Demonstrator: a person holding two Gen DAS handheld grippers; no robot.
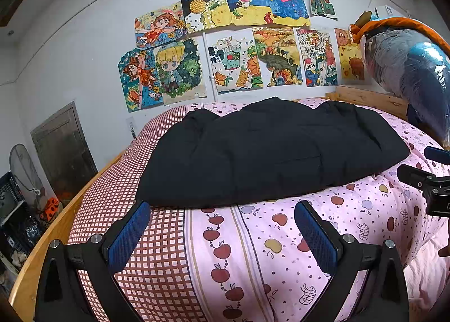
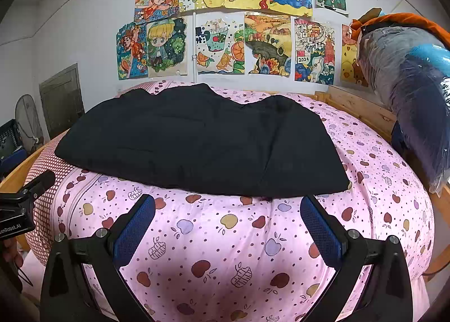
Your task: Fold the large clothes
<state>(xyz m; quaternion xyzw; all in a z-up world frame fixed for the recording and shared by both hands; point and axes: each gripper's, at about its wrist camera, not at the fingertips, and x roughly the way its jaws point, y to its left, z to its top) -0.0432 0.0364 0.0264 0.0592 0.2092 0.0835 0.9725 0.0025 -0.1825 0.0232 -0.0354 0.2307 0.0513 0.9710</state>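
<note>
A large black garment (image 1: 264, 153) lies folded in a thick rectangle on a pink apple-print quilt (image 1: 281, 260); it also shows in the right wrist view (image 2: 197, 142). My left gripper (image 1: 222, 209) is open and empty, hovering just in front of the garment's near edge. My right gripper (image 2: 227, 203) is open and empty, also just short of the near edge. The right gripper shows at the right edge of the left wrist view (image 1: 430, 181), and the left gripper at the left edge of the right wrist view (image 2: 25, 201).
The quilt (image 2: 253, 251) covers a wooden-framed bed (image 1: 42, 260). A plastic-wrapped bundle of bedding (image 1: 413, 68) stands at the right on the bed rail. Drawings (image 1: 230, 37) cover the wall behind. A fan and crates (image 1: 17, 189) stand on the floor at the left.
</note>
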